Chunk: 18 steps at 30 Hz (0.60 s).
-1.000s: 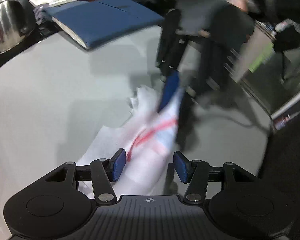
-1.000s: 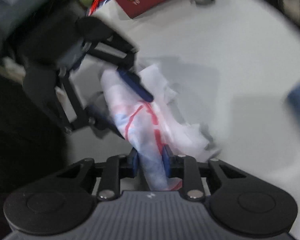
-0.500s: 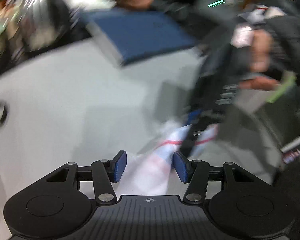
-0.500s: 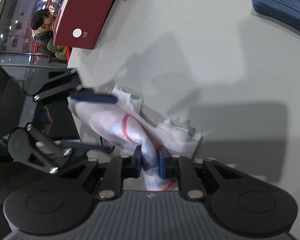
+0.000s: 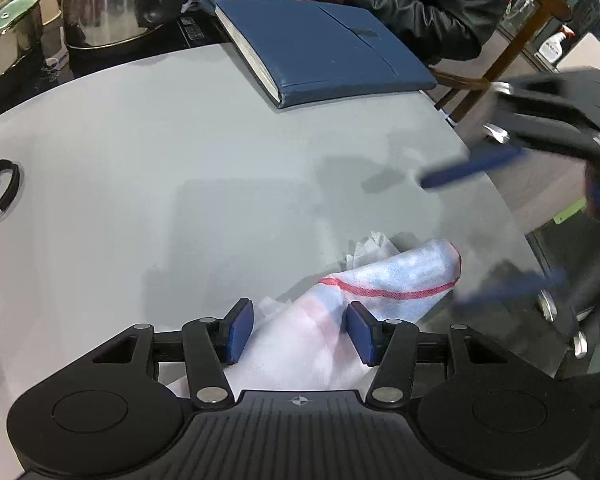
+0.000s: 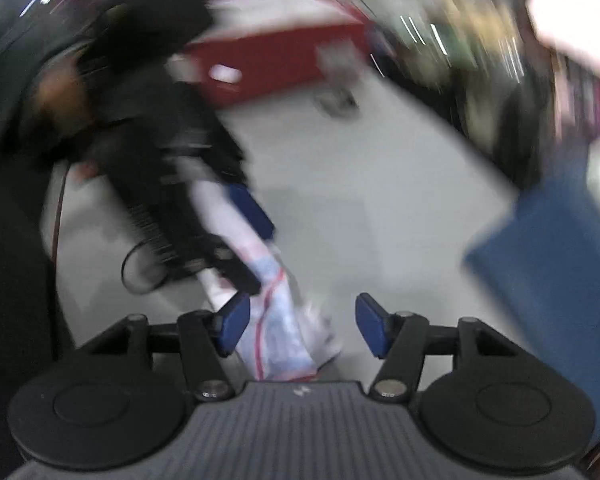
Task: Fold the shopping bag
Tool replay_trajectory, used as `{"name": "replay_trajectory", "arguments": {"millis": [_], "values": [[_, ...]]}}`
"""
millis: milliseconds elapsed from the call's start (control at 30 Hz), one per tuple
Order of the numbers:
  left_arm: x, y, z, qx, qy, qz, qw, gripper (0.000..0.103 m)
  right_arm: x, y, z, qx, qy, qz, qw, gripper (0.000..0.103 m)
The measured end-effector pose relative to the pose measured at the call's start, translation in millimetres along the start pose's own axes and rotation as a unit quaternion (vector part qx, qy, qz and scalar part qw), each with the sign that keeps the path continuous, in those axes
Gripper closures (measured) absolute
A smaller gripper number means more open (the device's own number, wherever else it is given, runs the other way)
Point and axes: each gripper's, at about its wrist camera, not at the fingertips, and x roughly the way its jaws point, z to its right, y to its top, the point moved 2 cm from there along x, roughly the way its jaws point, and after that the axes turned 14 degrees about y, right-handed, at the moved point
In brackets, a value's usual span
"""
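Grey worktop (image 5: 180, 168) carries the rumpled bag (image 5: 340, 320) low in frame; both my jaws gape, seemingly mid-regrip. Next I need a fresh edge.

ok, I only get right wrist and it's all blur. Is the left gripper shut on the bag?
Observer: No. The left gripper is open; the bag lies between its fingers on the table.
Operator: Right gripper gripping it?
Observer: No, the right gripper is open around the bag's far end. Whether it touches is lost in blur.
Operator: Anything close to the bag?
Observer: A blue folder at the far edge, well apart from it.
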Motion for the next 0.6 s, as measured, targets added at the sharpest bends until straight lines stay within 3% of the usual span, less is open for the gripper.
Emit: {"name": "replay_trajectory", "arguments": {"millis": [100,233,267,367,500,600], "values": [[2.2,4.0,-1.8,0.006,-0.006,-0.007,0.9999,0.05,15.1,-11.1,-41.9,-0.166,-0.017,-0.039,0.985,0.044],[0.3,4.3,-4.5,0.006,-0.011,-0.014,0.9998,0.05,57.8,-23.7,-51.4,-0.256,-0.018,-0.105,0.961,0.051],[0.5,4.9,-4.5,0.008,-0.011,-0.015,0.9998,0.05,59.8,-26.5,-47.8,-0.268,-0.018,-0.102,0.958,0.05],[0.5,6.3,-4.2,0.016,-0.01,-0.015,0.9997,0.05,60.3,-15.6,-21.5,-0.204,0.026,-0.097,0.974,0.07],[-3.8,3.8,-6.0,0.033,-0.013,0.014,0.9993,0.05,63.2,-1.0,17.6,-0.106,0.099,-0.101,0.984,0.072],[-25.0,0.8,5.9,0.098,0.022,0.091,0.9907,0.05,64.5,7.3,44.3,-0.026,0.149,-0.099,0.983,0.073]]}}
